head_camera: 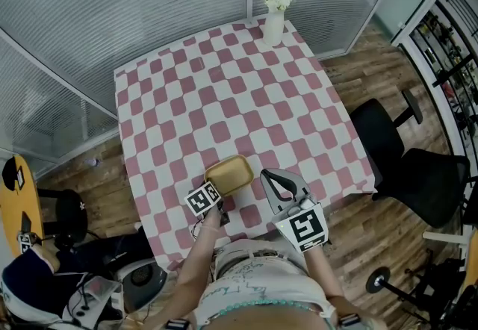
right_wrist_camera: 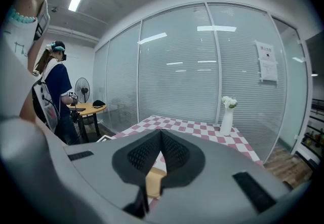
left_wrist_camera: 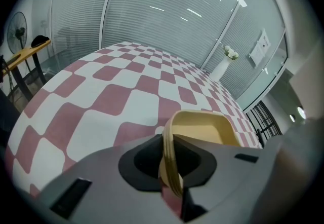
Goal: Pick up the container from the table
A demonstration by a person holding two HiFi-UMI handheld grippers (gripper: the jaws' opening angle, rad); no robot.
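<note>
A shallow yellow container (head_camera: 230, 173) lies near the front edge of the table with the pink-and-white checked cloth (head_camera: 224, 89). My left gripper (head_camera: 217, 192) reaches it from the near left. In the left gripper view the container (left_wrist_camera: 202, 127) has its near rim pinched between the pads, so the left gripper (left_wrist_camera: 169, 161) is shut on it. My right gripper (head_camera: 267, 176) hovers just right of the container with nothing in it. In the right gripper view its pads meet at the tips, the right gripper (right_wrist_camera: 161, 135) is shut, and a corner of the container (right_wrist_camera: 154, 180) shows below them.
A white vase with flowers (head_camera: 273, 19) stands at the table's far edge. A black office chair (head_camera: 403, 157) is to the right of the table. A person (right_wrist_camera: 53, 91) stands by a round yellow table (head_camera: 15, 201) on the left. Glass partitions close off the back.
</note>
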